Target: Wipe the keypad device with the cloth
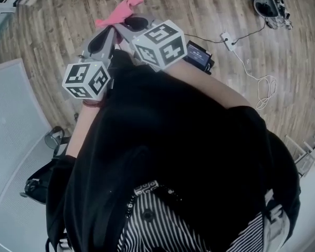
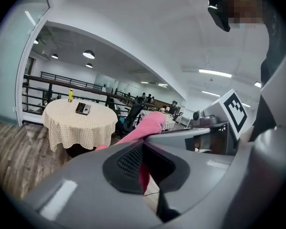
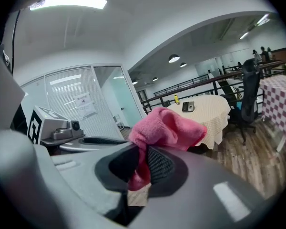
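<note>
Mostly, the person's black top fills the lower head view, and the table is outside that frame. The left gripper is clenched on the pink cloth, and the right gripper clamps the same cloth. The cloth bunches just beyond both sets of jaws, at the centre of each gripper view. In the head view its long axis runs from lower left to upper right at the top of the frame. The keypad lies on a round table, well apart from both grippers: upper left in the left gripper view, right of centre in the right gripper view. It is too small to tell which way it points.
</note>
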A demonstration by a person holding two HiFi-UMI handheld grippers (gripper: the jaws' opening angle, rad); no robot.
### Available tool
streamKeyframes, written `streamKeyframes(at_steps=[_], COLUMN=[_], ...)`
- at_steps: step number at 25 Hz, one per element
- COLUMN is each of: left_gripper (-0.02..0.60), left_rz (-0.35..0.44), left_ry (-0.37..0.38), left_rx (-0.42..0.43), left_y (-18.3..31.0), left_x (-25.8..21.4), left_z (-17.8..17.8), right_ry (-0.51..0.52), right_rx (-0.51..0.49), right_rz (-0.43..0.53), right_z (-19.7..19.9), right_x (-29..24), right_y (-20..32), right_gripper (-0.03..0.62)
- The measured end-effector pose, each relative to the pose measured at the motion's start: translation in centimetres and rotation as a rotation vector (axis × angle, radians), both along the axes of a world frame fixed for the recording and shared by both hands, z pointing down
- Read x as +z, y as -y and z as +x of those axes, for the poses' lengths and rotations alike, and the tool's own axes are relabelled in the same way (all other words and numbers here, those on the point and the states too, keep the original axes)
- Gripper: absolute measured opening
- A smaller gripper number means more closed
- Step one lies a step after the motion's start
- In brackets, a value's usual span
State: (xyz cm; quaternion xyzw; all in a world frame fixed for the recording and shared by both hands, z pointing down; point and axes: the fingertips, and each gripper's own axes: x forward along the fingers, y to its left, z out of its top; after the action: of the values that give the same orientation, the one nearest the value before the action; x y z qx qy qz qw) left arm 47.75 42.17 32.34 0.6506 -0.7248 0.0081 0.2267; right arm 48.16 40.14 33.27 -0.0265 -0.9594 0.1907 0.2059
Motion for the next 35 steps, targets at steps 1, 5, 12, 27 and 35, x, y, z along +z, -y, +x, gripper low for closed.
streamKeyframes(at_steps=[1, 5, 12, 27, 35], left_gripper=[0.002, 0.002, 0.002, 0.002, 0.002], left_rz=[-0.002, 0.005, 0.042, 0.022, 0.054], left_ry=[-0.009, -0.017, -0.092, -0.087, -0.133], left_rx=[0.015, 0.084, 0.146, 0.226, 0.211], left_y=[0.6, 3.2, 6.0, 10.5, 9.4], left_x=[0.3, 0.5, 0.7, 0.2, 0.3], left_z=[0.0, -0.6, -5.4, -23.4, -31.3], right_ry=[-0.004, -0.017, -0.007, -0.04, -0.081], right_rx=[0.012, 0.069, 0.122, 0.198, 0.178], right_rz=[0.005, -0.002, 0.041, 0.041, 0.079], right_z=[-0.1, -0.6, -4.9, -22.3, -30.2], right_x=[0.2, 0.6, 0.1, -0.3, -0.2], right_y=[0.5, 3.0, 5.5, 9.2, 8.0], right_gripper=[0.046, 0.046, 0.046, 0.046, 0.046])
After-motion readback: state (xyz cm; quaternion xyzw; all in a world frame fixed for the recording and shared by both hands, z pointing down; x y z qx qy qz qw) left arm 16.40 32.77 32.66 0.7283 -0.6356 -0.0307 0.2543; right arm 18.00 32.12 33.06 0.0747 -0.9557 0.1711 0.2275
